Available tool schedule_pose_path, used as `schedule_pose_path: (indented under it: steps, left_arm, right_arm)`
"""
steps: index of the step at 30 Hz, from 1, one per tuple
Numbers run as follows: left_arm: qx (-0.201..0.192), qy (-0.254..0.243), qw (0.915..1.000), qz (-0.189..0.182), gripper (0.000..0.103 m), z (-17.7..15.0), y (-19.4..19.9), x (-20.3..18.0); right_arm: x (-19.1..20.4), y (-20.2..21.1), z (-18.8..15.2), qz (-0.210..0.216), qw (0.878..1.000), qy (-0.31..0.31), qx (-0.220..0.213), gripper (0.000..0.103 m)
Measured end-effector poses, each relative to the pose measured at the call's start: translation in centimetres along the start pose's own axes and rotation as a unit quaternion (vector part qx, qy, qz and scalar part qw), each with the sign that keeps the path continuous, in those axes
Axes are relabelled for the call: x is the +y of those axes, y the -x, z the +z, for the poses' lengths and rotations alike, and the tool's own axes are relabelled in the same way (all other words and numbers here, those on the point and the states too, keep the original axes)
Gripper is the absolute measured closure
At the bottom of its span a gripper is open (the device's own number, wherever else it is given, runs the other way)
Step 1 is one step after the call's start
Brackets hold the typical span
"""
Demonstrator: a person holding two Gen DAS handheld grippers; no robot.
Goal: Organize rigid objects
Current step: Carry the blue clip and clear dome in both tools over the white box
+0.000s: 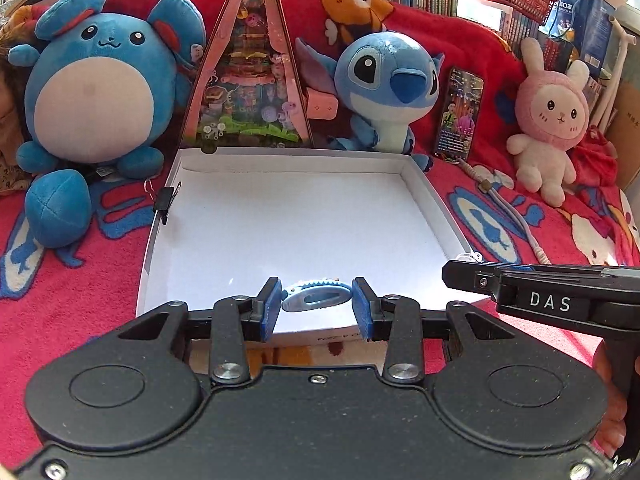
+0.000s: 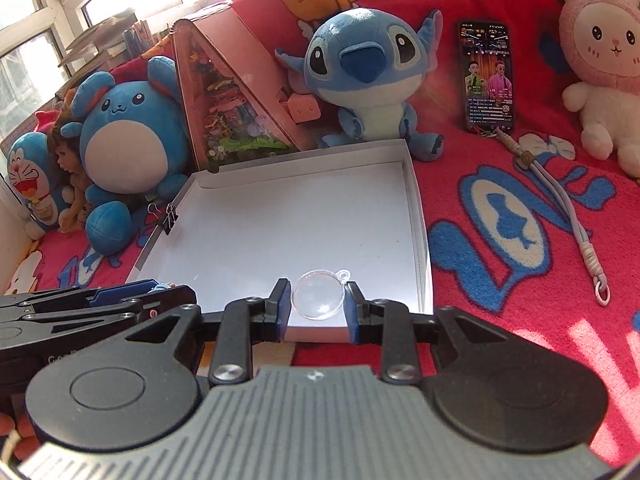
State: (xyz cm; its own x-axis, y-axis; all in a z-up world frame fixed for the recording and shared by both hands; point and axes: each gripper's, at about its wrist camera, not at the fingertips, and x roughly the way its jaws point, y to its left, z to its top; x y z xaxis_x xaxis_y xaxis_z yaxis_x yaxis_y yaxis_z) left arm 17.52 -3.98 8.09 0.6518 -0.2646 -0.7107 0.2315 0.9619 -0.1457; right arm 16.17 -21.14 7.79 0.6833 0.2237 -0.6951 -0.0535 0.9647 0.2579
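Note:
A shallow white box lid (image 1: 436, 208) (image 2: 418, 216) lies on the red blanket. My left gripper (image 1: 316, 306) holds a small blue and silver gadget (image 1: 316, 298) between its blue pads over the lid's near edge. My right gripper (image 2: 316, 306) holds a clear plastic ball (image 2: 318, 295) with a small hanging loop over the lid's near right corner. The right gripper's side shows in the left wrist view (image 1: 548, 292), and the left gripper's side in the right wrist view (image 2: 96, 308). A black binder clip (image 1: 166, 200) (image 2: 170, 218) grips the lid's left wall.
Behind the lid stand a round blue plush (image 1: 96, 92) (image 2: 128, 136), a triangular pink toy box (image 1: 250, 80) (image 2: 232, 96), a Stitch plush (image 1: 388, 88) (image 2: 368, 72), a lit phone (image 1: 460, 114) (image 2: 489, 76) and a pink rabbit plush (image 1: 552, 120) (image 2: 604, 60). A grey lanyard (image 1: 516, 220) (image 2: 568, 208) lies right.

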Motion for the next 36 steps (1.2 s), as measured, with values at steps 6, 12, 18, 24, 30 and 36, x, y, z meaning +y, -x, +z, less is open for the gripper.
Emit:
schedule_pose_path:
  steps: [6,12,18,24,30,36]
  left_arm:
    - [0.042,0.021,0.9989,0.006,0.067,2.8,-3.6,1.1]
    - [0.045,0.024,0.9984,0.025,0.066,5.0,-6.4,1.8]
    - [0.056,0.042,0.9965,0.045,0.066,6.9,-9.7,2.5]
    - [0.05,0.038,0.9963,0.06,0.066,7.7,-12.5,2.5]
    - [0.05,0.042,0.9949,0.076,0.066,7.7,-14.1,2.9]
    - [0.05,0.037,0.994,0.091,0.066,7.5,-15.0,3.4]
  right_arm:
    - [-0.7,-2.0,2.7,-0.023,0.999,-0.003,0.023,0.07]
    - [-0.7,-4.4,4.6,-0.034,0.999,0.0,0.025,0.07]
    - [-1.8,-8.3,7.0,-0.014,0.999,-0.043,0.029,0.07]
    - [-2.3,-10.9,7.9,-0.017,0.998,-0.066,0.019,0.07]
    - [-2.1,-12.7,8.3,-0.02,0.998,-0.061,0.008,0.07]
    - [-1.8,-14.1,8.1,-0.028,0.998,-0.052,0.018,0.07]
